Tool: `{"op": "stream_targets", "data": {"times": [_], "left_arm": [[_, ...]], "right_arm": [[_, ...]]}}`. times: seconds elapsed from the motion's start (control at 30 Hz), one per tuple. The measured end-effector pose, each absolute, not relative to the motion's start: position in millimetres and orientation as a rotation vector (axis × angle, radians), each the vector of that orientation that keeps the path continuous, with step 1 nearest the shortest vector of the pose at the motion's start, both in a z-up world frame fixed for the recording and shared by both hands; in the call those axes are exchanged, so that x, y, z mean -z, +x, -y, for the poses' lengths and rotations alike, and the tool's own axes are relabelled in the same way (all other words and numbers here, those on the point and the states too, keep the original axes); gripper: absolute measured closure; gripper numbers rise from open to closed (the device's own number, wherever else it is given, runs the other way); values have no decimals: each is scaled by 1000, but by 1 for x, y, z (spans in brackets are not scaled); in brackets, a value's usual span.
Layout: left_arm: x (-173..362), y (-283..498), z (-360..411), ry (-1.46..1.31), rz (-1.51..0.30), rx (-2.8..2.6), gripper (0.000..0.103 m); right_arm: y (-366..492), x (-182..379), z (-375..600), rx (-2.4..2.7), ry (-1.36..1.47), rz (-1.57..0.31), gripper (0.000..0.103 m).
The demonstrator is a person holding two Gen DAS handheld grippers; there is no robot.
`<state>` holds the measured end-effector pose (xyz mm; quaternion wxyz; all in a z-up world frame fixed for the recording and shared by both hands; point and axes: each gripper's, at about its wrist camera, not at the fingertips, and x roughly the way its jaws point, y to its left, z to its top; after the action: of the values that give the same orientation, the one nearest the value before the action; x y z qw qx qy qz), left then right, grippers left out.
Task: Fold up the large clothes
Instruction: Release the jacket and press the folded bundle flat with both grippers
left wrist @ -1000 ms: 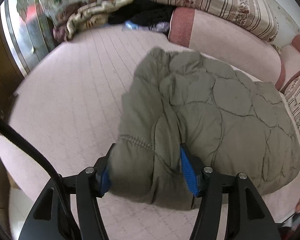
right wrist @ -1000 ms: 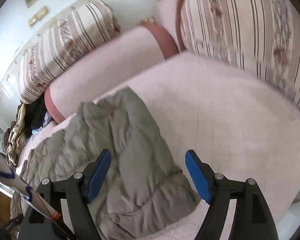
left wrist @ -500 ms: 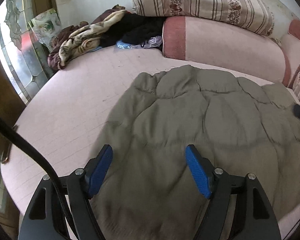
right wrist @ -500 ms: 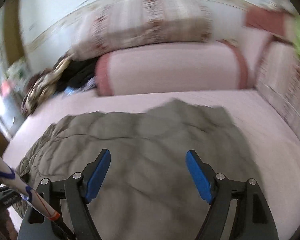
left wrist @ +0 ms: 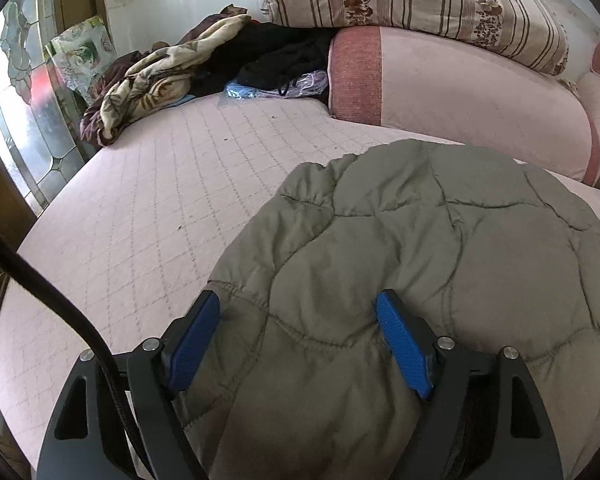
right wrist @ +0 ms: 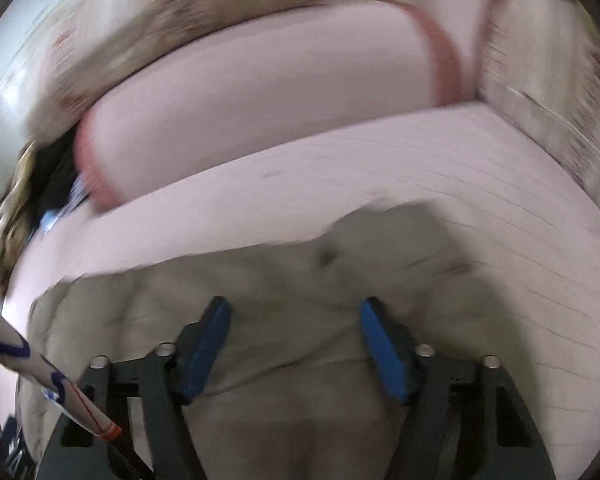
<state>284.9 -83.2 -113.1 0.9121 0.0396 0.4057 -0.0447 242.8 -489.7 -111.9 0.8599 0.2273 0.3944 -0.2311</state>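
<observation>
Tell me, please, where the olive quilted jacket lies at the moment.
In the left wrist view the olive quilted jacket lies on the pink bed, lower right, in front of the pink bolster, away from the clothes pile at the far left.

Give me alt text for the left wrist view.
An olive quilted jacket lies on a pink quilted bed, its near edge between the blue pads of the opening left hand-held gripper. Rumpled clothes and a striped cushion sit behind.
</observation>
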Motion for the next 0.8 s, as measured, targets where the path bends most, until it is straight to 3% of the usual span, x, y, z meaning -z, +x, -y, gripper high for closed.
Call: {"op": "stream_targets", "data": {"times": [0.17,0.4,0.63,0.8], "left_arm": [[107,284,86,112,-841,68,23],[72,241,66,114,-777,60,23],[106,248,16,-41,-998,-9,23],[93,225,9,-7,-958,-28,23]], "right_arm": [[214,103,519,545,575,-810,42],[154,56,458,436,355,-763,27],[81,72,444,441,342,-778,24],[51,89,450,474,383,-825,24]]}}
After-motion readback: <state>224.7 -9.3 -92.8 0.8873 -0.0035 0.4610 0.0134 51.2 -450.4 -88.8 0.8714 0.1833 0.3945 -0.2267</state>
